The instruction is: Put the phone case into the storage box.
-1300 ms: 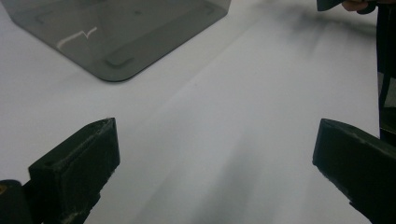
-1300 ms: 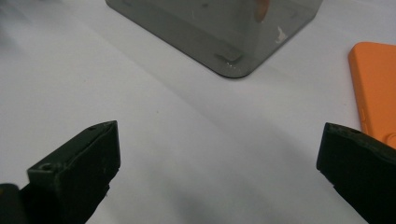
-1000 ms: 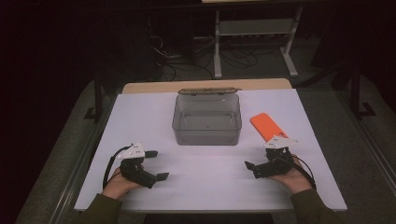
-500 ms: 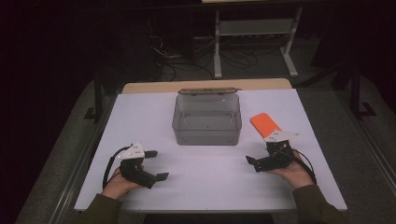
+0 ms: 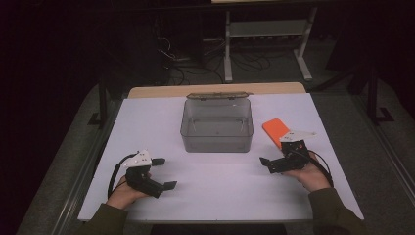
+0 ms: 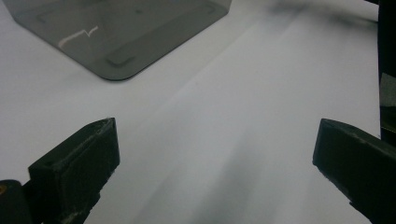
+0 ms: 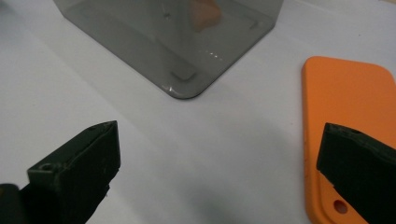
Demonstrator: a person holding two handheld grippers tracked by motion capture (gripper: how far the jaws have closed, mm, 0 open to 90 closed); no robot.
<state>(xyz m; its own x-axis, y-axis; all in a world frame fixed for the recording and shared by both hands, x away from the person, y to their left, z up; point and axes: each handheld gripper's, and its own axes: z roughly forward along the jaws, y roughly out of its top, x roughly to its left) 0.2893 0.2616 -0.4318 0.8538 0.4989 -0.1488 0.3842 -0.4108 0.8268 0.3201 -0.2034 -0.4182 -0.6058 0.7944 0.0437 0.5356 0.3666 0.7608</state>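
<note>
Orange plastic, a flat lid [image 7: 348, 126] with a small hole near one end, lies on the white bench [image 5: 220, 181] just right of the smoky clear box [image 5: 217, 125]. From above, the right gripper [image 5: 278, 155] covers the lid's near end; the right gripper view shows its spread fingers, one over the lid. The left gripper [image 5: 164, 172], fingers spread and empty, rests well apart.

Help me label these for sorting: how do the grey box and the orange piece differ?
The box is see-through grey, the orange piece solid and bright. The box stands tall with walls and an open top; the piece lies flat and thin. The box is larger and mid-table; the piece lies to its right, near the right tongs. Both have rounded corners.
</note>
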